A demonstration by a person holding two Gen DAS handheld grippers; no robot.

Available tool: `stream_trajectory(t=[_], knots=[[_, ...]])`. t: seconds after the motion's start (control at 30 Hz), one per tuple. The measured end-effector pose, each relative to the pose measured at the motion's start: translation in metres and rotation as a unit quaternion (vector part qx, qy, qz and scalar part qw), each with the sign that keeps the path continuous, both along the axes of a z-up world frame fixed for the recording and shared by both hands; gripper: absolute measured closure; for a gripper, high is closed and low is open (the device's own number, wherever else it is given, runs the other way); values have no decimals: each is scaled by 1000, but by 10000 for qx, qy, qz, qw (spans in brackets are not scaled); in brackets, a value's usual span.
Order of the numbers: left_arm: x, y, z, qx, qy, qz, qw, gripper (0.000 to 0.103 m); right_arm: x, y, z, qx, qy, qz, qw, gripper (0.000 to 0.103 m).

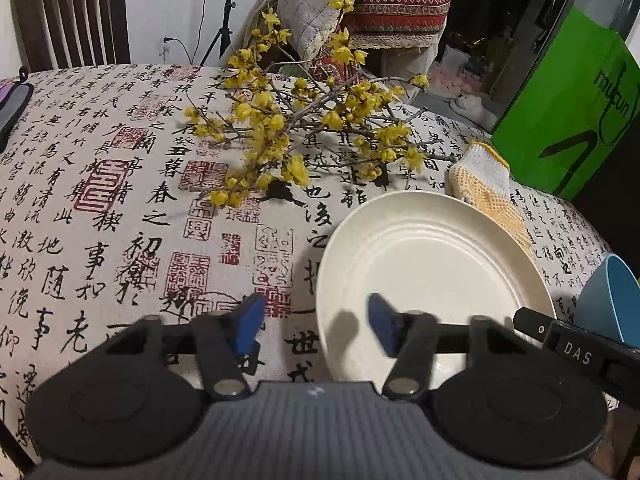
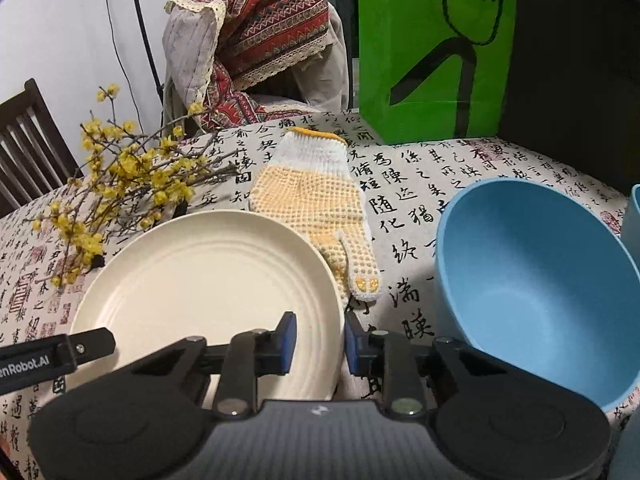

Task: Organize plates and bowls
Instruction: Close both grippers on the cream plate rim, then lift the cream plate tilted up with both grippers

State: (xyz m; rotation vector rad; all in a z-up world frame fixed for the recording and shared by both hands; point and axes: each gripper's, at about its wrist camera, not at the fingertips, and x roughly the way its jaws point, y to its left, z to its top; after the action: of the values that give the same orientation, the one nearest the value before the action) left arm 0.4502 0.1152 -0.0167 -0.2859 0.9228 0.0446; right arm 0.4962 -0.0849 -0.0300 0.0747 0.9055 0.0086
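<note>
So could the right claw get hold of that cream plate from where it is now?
Probably yes. The right claw already straddles the cream plate at its near right rim, one pad inside and one outside. Nothing blocks it; the glove and blue bowl lie clear of it.

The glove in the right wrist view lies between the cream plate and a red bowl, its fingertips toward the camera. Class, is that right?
Not quite: the bowl is blue, not red. The right wrist view shows the glove between the cream plate and that bowl, fingertips toward the camera.
</note>
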Motion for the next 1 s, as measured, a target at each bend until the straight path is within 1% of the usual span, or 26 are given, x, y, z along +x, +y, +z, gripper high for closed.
stream_trajectory(t=[0.07,0.1,0.17,0.23,0.27,0.3,0.33,0.47,0.6,0.8,1.0], knots=[[0,0,0,-13,-44,17,10000,58,2,0,-2,-17,-4,15,10000,81],[0,-1,-1,-5,-71,-4,10000,61,3,0,-2,3,-22,18,10000,81],[-1,-4,-1,84,-126,-19,9999,64,3,-1,-3,38,-32,27,10000,81],[-1,-7,-2,151,-167,-66,9997,70,3,-1,-3,3,-44,78,10000,81],[-1,-7,-2,148,-174,-88,9997,78,3,0,-3,-26,-50,108,9999,81],[-1,-7,-3,115,-169,-108,9997,85,2,0,-3,-44,-52,119,9999,82],[-1,-7,-3,50,-166,-146,9997,87,2,-1,-3,-53,-52,111,9999,83],[-1,-7,-3,74,-185,-143,9997,88,-2,0,-2,-79,-50,176,9998,85],[-2,-9,-2,187,-206,-134,9995,88,-9,5,0,-316,-110,343,9989,86],[-2,-8,-1,226,-186,-88,9995,88,-17,11,2,-593,-216,609,9961,86],[-7,-14,5,489,-308,-59,9983,88,-28,18,3,-837,-299,763,9931,88]])
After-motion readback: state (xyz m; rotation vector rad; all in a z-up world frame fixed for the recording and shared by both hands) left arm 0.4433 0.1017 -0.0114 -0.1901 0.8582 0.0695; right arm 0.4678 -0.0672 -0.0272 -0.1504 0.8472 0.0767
